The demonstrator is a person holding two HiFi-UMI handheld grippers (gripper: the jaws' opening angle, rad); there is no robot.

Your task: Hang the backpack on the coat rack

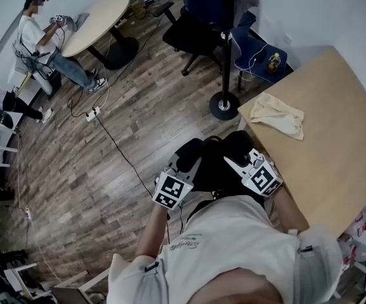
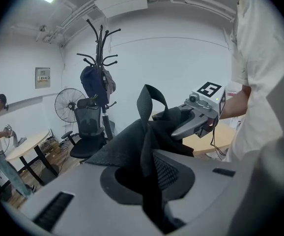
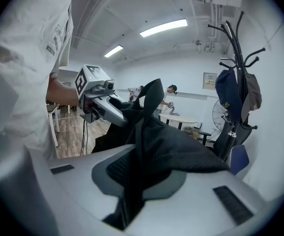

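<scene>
Between the two tongs, held from both sides: backpack, black, sagging, its top loop standing upright. On its left, the left gripper is pinching a fold of fabric, jaws nearly together. On its right, the right gripper is clamping fabric likewise. Straight ahead of both tongs and well apart, the coat rack is standing upright, its hooks sitting above jaw level and one bearing a dark garment. Neither hand is looking clearly nearer. Judged: the loop is needing travel forward and upward. Right of the right gripper, a table is carrying a cloth.
</scene>
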